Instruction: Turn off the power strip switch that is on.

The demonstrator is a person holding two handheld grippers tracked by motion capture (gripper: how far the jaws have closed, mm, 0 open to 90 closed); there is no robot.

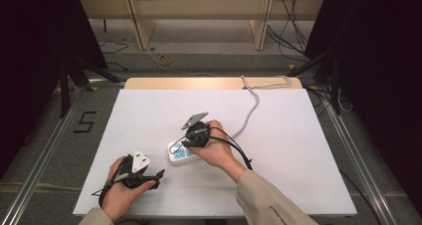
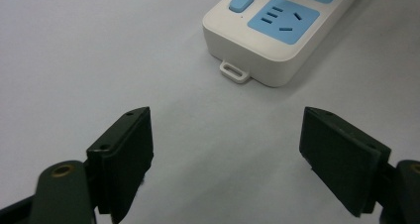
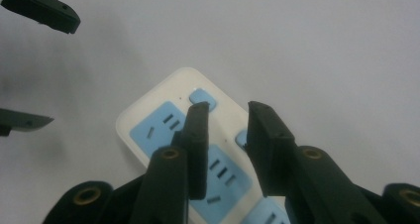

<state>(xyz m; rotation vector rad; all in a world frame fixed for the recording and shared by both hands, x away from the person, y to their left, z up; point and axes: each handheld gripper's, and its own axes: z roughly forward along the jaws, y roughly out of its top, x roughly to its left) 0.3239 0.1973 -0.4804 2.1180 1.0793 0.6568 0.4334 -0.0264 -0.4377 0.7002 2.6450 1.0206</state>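
A white power strip point(image 1: 177, 153) with blue sockets lies on the white table point(image 1: 298, 150), near the middle. Its grey cord point(image 1: 251, 110) runs off over the far edge. My right gripper point(image 1: 187, 142) hovers right over the strip. In the right gripper view its jaws point(image 3: 228, 135) stand a narrow gap apart above the strip point(image 3: 148, 120), close to a blue switch point(image 3: 203, 99), with nothing between them. My left gripper point(image 1: 158, 179) rests near the front left, wide open point(image 2: 225, 149) and empty. It points at the strip's end point(image 2: 267, 35), which has a small hanging loop point(image 2: 234, 71).
The left gripper's two jaws point(image 3: 44, 65) show at the left edge of the right gripper view, close to the strip. Beyond the table are wooden shelving legs point(image 1: 142, 26) and loose cables on the floor. A "5" mark point(image 1: 85, 121) lies on the floor at the left.
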